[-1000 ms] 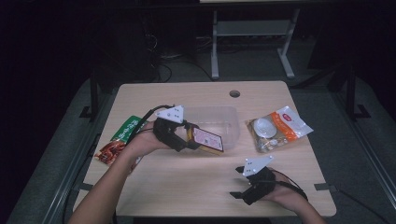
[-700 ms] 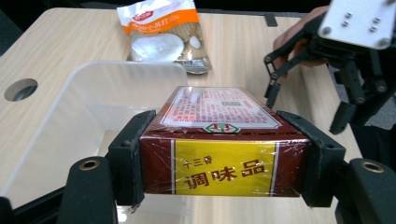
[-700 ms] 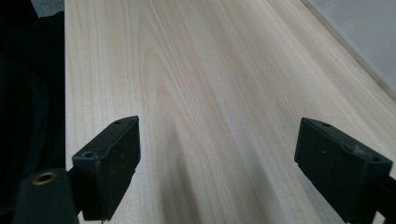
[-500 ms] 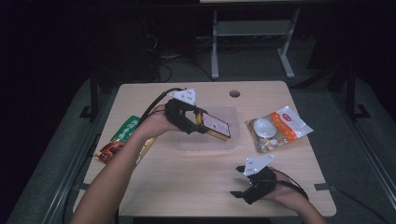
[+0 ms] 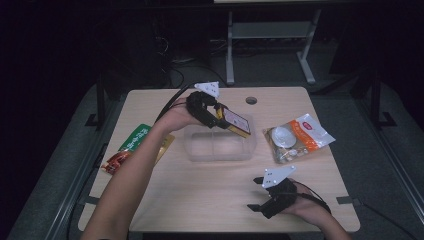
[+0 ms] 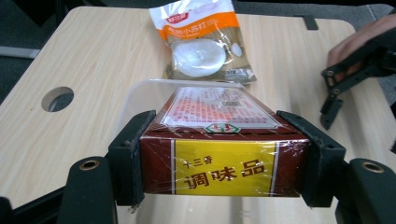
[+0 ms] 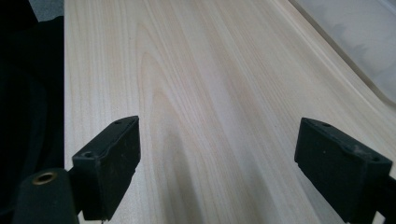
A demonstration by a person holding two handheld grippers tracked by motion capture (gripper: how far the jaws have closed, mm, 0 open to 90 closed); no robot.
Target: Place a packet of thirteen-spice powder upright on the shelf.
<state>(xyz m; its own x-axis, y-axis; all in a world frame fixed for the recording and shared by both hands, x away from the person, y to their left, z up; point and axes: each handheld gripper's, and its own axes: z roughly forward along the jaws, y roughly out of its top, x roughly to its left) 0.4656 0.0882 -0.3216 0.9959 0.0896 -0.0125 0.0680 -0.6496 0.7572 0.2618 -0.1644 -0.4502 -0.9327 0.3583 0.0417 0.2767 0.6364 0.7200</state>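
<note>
Box held over the tub

Fingers of the left gripper [image 6: 219, 168] pinched a seasoning box [image 6: 219, 140] by its two ends, above the far edge of a clear tub [image 5: 220, 147] at mid-table. A good placement would have meant centring the box over the tub, lowering it level, then releasing. The tub looked empty. The right gripper [image 7: 219, 168] rested near, right, its fingers spread on nothing.

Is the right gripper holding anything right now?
No, the right gripper has its jaws wide apart with just bare table between them.
</note>
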